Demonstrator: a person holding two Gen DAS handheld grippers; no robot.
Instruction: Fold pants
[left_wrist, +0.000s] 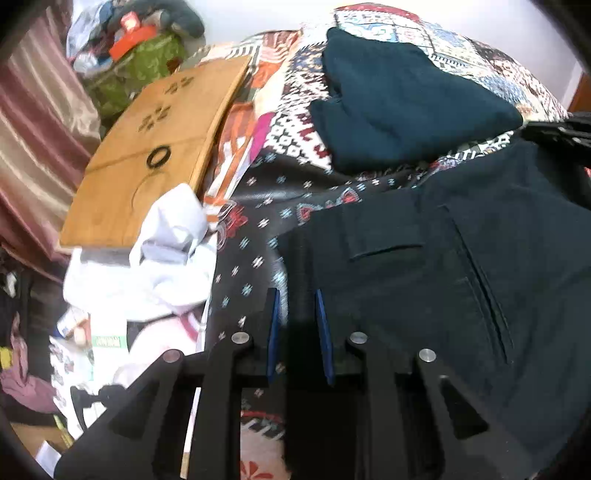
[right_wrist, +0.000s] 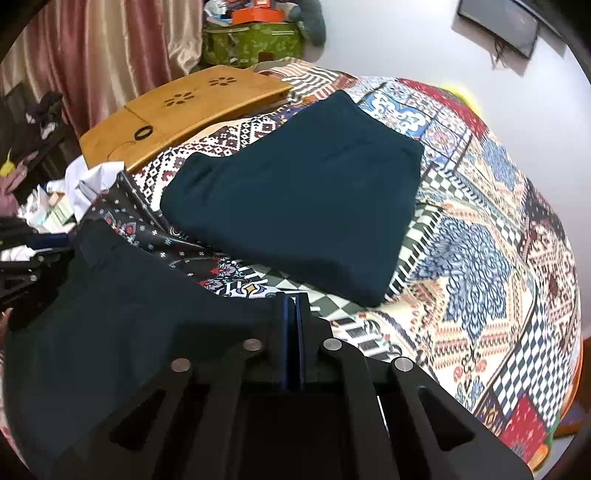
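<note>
Dark navy pants (left_wrist: 443, 266) lie on the patterned bedspread (left_wrist: 295, 122), waistband and back pocket facing me. My left gripper (left_wrist: 298, 306) is shut on the left waistband edge, a fold of cloth between its blue pads. In the right wrist view the same pants (right_wrist: 122, 325) spread to the lower left. My right gripper (right_wrist: 294, 314) is shut on their right edge, pads nearly touching. The left gripper's body (right_wrist: 26, 277) shows at the far left edge. The right gripper's body (left_wrist: 557, 129) shows at the right edge.
A folded teal garment (right_wrist: 295, 214) lies on the bedspread (right_wrist: 480, 258) beyond the pants. A wooden lap tray (left_wrist: 155, 147) with a black ring sits at the left. White cloth and papers (left_wrist: 155, 266) pile beside it. Curtains and clutter stand behind.
</note>
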